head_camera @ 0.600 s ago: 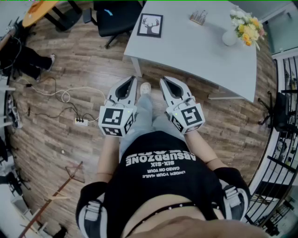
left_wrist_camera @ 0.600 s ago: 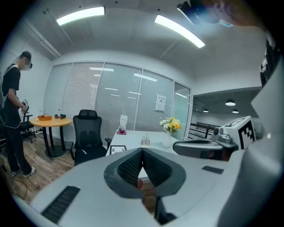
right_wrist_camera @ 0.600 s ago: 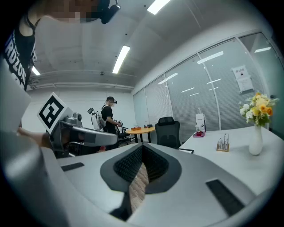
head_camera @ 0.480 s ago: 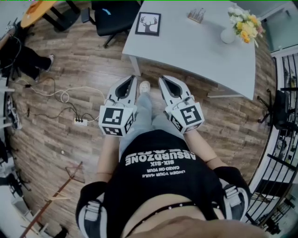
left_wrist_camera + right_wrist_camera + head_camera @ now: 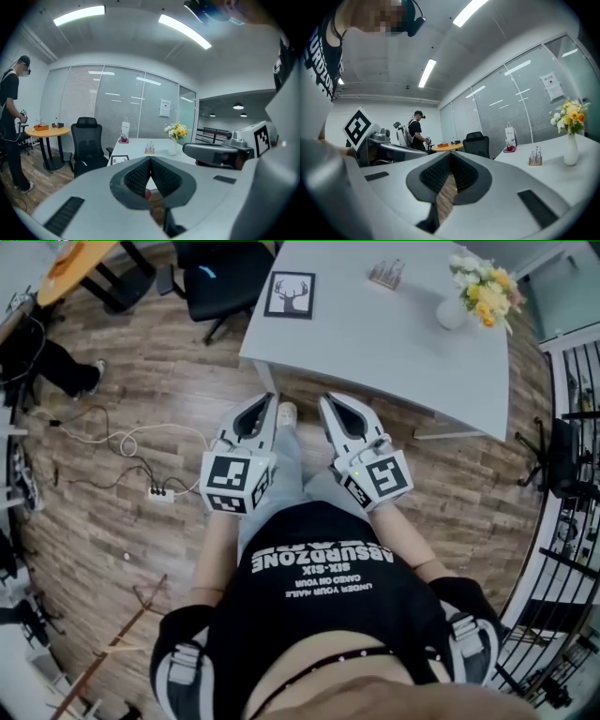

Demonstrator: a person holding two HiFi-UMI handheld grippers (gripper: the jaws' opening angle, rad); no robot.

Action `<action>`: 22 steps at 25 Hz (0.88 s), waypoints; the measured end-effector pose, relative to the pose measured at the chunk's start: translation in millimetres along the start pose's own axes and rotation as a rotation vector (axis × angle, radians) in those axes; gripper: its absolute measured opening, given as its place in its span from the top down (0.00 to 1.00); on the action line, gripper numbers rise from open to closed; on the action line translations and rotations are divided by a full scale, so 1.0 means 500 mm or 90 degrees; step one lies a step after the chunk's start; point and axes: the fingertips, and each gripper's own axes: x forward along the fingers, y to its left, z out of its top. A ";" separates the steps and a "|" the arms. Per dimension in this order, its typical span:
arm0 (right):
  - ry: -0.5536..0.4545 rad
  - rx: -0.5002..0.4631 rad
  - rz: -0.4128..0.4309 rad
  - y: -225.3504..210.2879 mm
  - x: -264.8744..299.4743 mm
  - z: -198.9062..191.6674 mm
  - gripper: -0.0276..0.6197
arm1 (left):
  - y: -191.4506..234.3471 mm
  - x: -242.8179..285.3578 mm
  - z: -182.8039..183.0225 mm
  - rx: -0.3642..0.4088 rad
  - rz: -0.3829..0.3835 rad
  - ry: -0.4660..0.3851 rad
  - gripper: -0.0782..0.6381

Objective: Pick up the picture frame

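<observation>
The picture frame (image 5: 290,295), black-edged with a deer silhouette, lies flat near the far left corner of the white table (image 5: 394,343). It also shows small in the left gripper view as the frame (image 5: 119,159) at the table's near corner. I hold both grippers side by side in front of my body, over the wooden floor and short of the table's edge. My left gripper (image 5: 265,400) is shut with nothing in it, its jaws meeting at the tip (image 5: 150,161). My right gripper (image 5: 327,399) is shut and empty too (image 5: 450,157). The right gripper view does not show the frame.
A white vase of flowers (image 5: 453,313) and a small rack (image 5: 380,275) stand on the table. A black office chair (image 5: 217,277) sits at its left end. A power strip (image 5: 161,493) with cables lies on the floor. Another person (image 5: 10,122) stands by a round orange table (image 5: 47,132).
In the head view the table and the frame have slid a little to the left. Both grippers keep their places, shut.
</observation>
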 end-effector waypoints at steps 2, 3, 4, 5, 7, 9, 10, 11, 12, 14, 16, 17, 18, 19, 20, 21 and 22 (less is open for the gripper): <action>0.002 0.000 -0.004 -0.008 0.006 -0.001 0.93 | 0.003 0.012 0.005 0.002 -0.005 0.000 0.87; 0.003 0.000 -0.007 -0.014 0.009 -0.001 0.93 | 0.005 0.018 0.008 0.003 -0.008 0.000 0.87; 0.004 0.001 -0.010 -0.020 0.014 -0.002 0.93 | 0.008 0.025 0.011 0.004 -0.011 0.000 0.87; 0.006 0.003 -0.013 -0.026 0.020 -0.004 0.93 | 0.012 0.032 0.013 0.004 -0.015 0.001 0.87; 0.012 0.005 -0.020 -0.039 0.035 -0.007 0.93 | 0.025 0.049 0.016 0.004 -0.021 0.003 0.87; 0.017 0.005 -0.026 -0.056 0.056 -0.008 0.93 | 0.042 0.069 0.019 0.002 -0.025 0.005 0.87; 0.020 0.004 -0.028 -0.064 0.067 -0.008 0.93 | 0.051 0.080 0.022 0.002 -0.027 0.006 0.87; 0.022 0.004 -0.031 -0.072 0.077 -0.008 0.93 | 0.061 0.091 0.025 0.002 -0.028 0.006 0.87; 0.024 0.003 -0.033 -0.080 0.088 -0.008 0.93 | 0.071 0.101 0.028 0.002 -0.029 0.007 0.87; 0.029 0.001 -0.038 -0.097 0.113 -0.007 0.93 | 0.092 0.125 0.037 0.001 -0.030 0.007 0.87; 0.033 -0.002 -0.041 -0.117 0.141 -0.005 0.93 | 0.114 0.153 0.046 0.000 -0.034 0.007 0.87; 0.034 -0.003 -0.042 -0.127 0.156 -0.003 0.93 | 0.125 0.168 0.051 -0.001 -0.036 0.007 0.87; 0.035 -0.003 -0.044 -0.138 0.170 -0.001 0.93 | 0.137 0.183 0.057 -0.001 -0.036 0.006 0.87; 0.036 -0.004 -0.047 -0.150 0.185 0.002 0.93 | 0.149 0.198 0.063 -0.001 -0.037 0.005 0.87; 0.036 -0.004 -0.049 -0.162 0.200 0.005 0.93 | 0.161 0.214 0.071 0.000 -0.038 0.003 0.87; 0.037 -0.004 -0.052 -0.174 0.216 0.008 0.93 | 0.173 0.230 0.080 0.001 -0.039 0.002 0.87; 0.039 -0.004 -0.054 -0.185 0.232 0.012 0.93 | 0.184 0.245 0.089 0.002 -0.040 0.001 0.87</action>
